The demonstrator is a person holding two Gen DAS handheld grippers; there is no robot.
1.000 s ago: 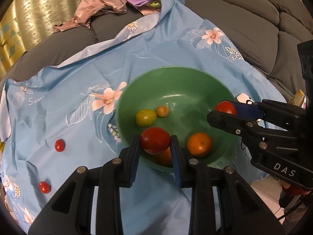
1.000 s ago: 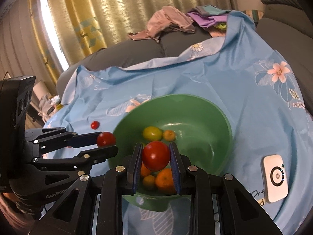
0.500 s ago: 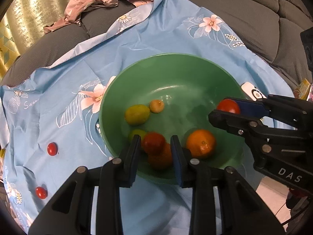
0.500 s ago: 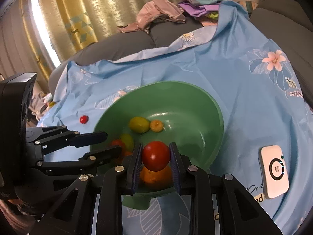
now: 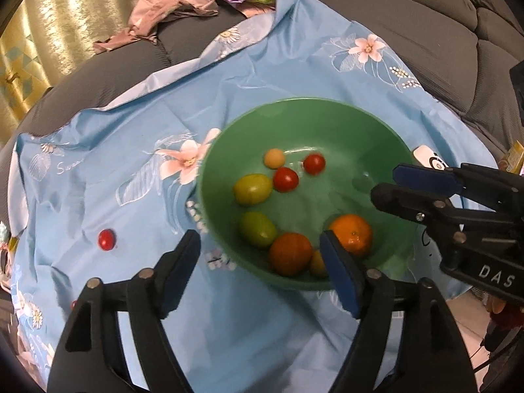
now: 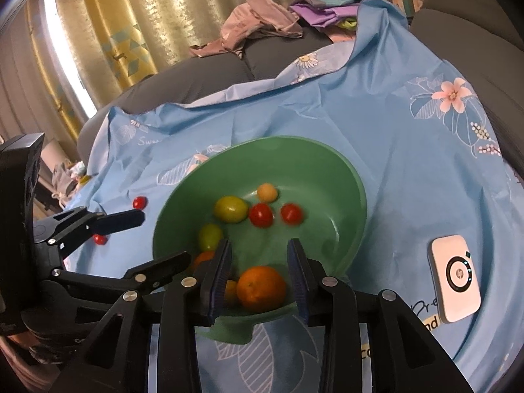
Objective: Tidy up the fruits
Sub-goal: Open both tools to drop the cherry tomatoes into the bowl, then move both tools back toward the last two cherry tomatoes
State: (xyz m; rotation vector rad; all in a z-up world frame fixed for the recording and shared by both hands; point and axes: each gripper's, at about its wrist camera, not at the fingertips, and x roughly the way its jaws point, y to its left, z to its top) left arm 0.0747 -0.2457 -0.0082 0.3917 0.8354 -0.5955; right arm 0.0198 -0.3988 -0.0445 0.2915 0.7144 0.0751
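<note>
Our left gripper [image 5: 260, 255] and right gripper [image 6: 258, 258], jaws just opened, stand spread and empty over the green bowl [image 5: 327, 111], two red tomatoes [image 5: 286, 179] lying ahead.

Green bowl [image 5: 327, 114], floral light-blue cloth [image 5: 131, 131], red tomatoes [image 5: 286, 179]

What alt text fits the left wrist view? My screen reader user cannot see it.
The left gripper, jaws just opened and empty, hangs over a green bowl holding two red tomatoes, green and orange fruits. The right gripper reaches in from the right; another tomato lies on the blue floral cloth.
</note>
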